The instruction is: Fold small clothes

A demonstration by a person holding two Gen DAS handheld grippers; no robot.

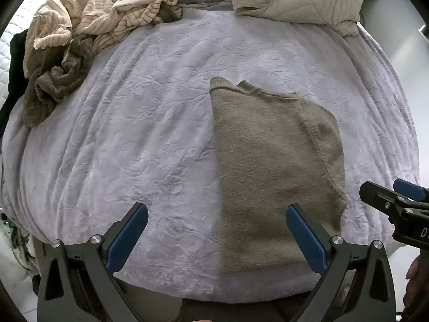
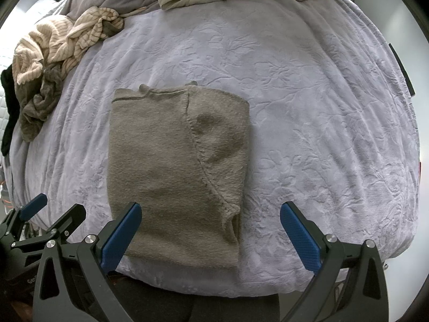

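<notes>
Soft even daylight, strong fisheye warping.

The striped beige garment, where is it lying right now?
The striped beige garment lies crumpled at the bed's far left, beside a dark olive cloth, left of the quilted cream jacket.

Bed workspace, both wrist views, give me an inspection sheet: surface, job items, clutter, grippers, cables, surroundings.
Surface: lavender embossed floral bedspread, mostly bare in the middle.
Job's things: grey-brown knitted sweater, lying flat near the front edge, sides folded in.
Clutter: crumpled cream striped garment and crumpled olive-grey cloth at far left; cream quilted jacket at far edge.
Grippers: left gripper open, empty, above the bedspread; right gripper open, empty, its left finger over the sweater's near edge.
Cables: nothing seen clearly.
Surroundings: pale wall to the right.
</notes>
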